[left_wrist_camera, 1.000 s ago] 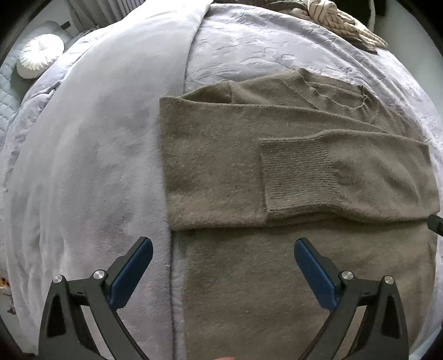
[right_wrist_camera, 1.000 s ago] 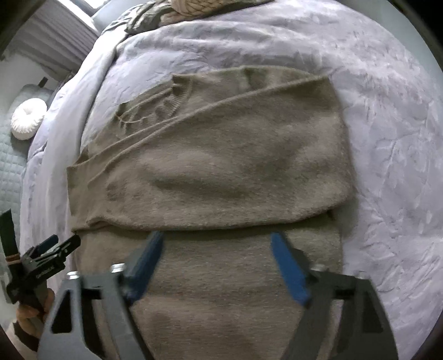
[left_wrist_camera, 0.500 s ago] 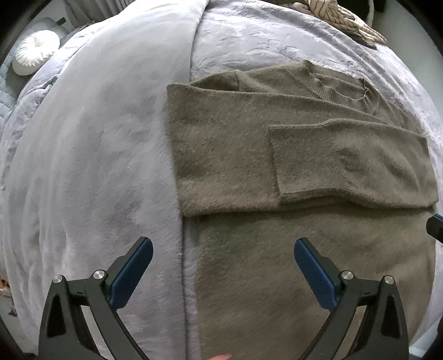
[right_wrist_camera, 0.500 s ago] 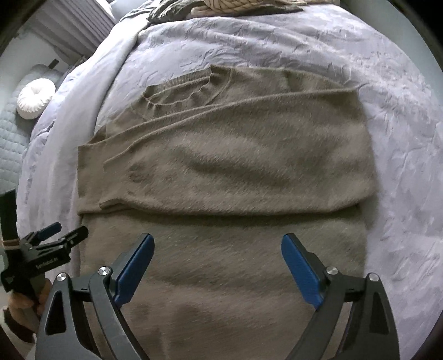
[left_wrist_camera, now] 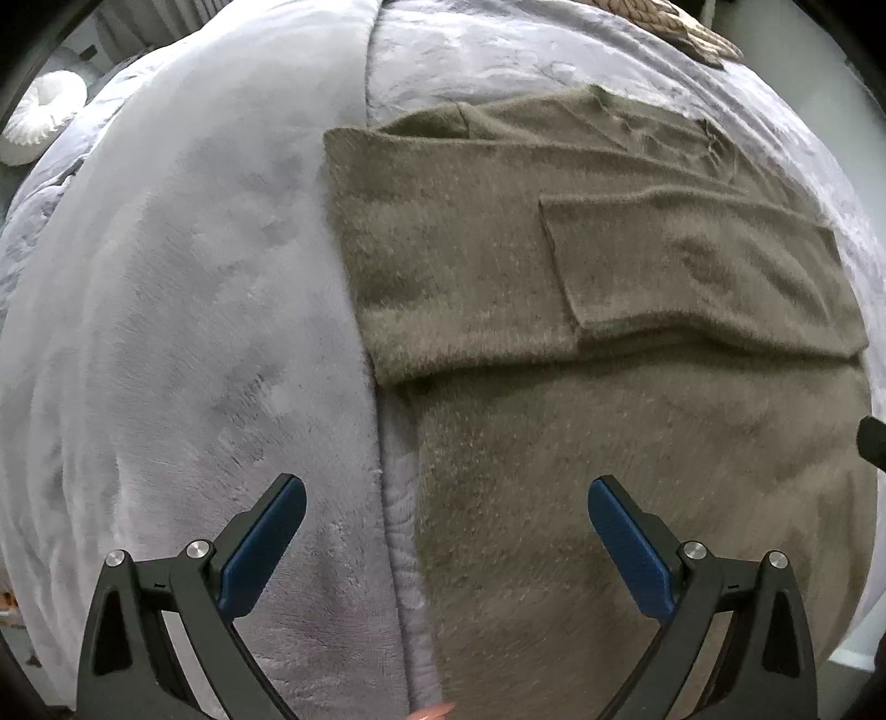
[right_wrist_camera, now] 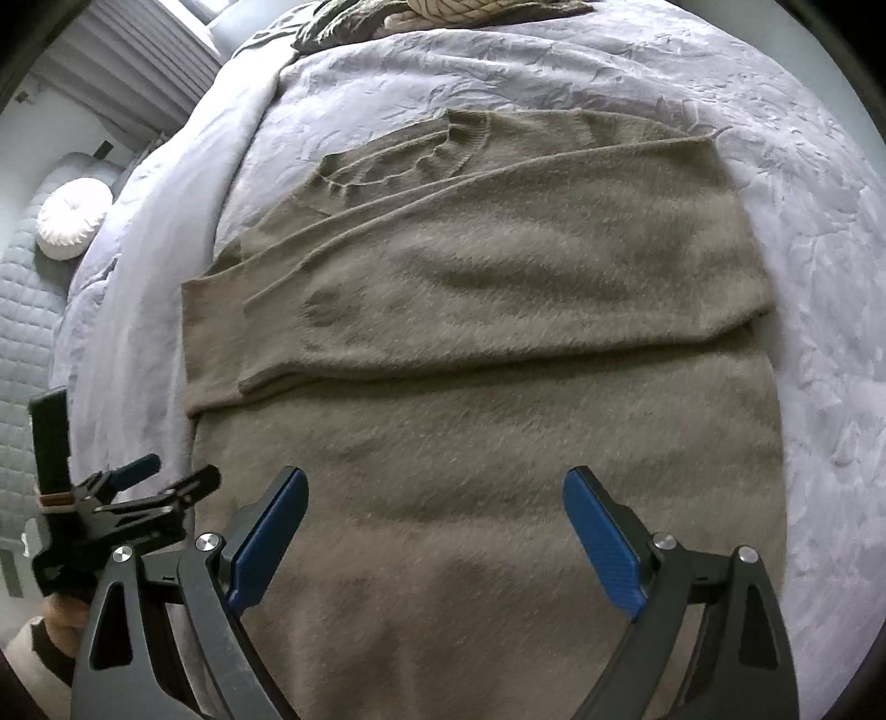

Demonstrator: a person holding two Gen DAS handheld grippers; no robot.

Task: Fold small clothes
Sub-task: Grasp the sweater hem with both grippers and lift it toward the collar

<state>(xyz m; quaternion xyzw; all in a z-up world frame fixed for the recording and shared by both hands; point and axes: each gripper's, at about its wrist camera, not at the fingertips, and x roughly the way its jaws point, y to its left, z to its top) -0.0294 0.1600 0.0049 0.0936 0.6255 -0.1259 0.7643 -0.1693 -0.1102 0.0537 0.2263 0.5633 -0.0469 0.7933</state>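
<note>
Left wrist view: the left gripper [left_wrist_camera: 446,512] hangs low in the frame with its blue pads spread wide and nothing between them. One finger is over the pale grey bedspread [left_wrist_camera: 166,310], the other over the sweater [left_wrist_camera: 609,443]. The olive sweater fills the right half of the frame, lying flat on the bed, both sleeves folded across the chest, the cuff [left_wrist_camera: 587,266] of the upper sleeve ending about mid-chest. A white round cushion [left_wrist_camera: 41,119] sits at the upper left edge, and a knitted beige thing [left_wrist_camera: 675,27] at the top right.

Right wrist view: the right gripper [right_wrist_camera: 434,518] is released too, jaws wide after just opening further, empty, poised over the lower body of the sweater [right_wrist_camera: 487,443]. The neckline [right_wrist_camera: 410,149] shows in the upper middle, and the folded sleeves run across the centre. At lower left the left gripper [right_wrist_camera: 166,482] appears beside the sweater's edge, with a hand [right_wrist_camera: 61,620] under it. The cushion [right_wrist_camera: 75,219] lies at the left edge, and the bedspread [right_wrist_camera: 819,277] fills the right.
</note>
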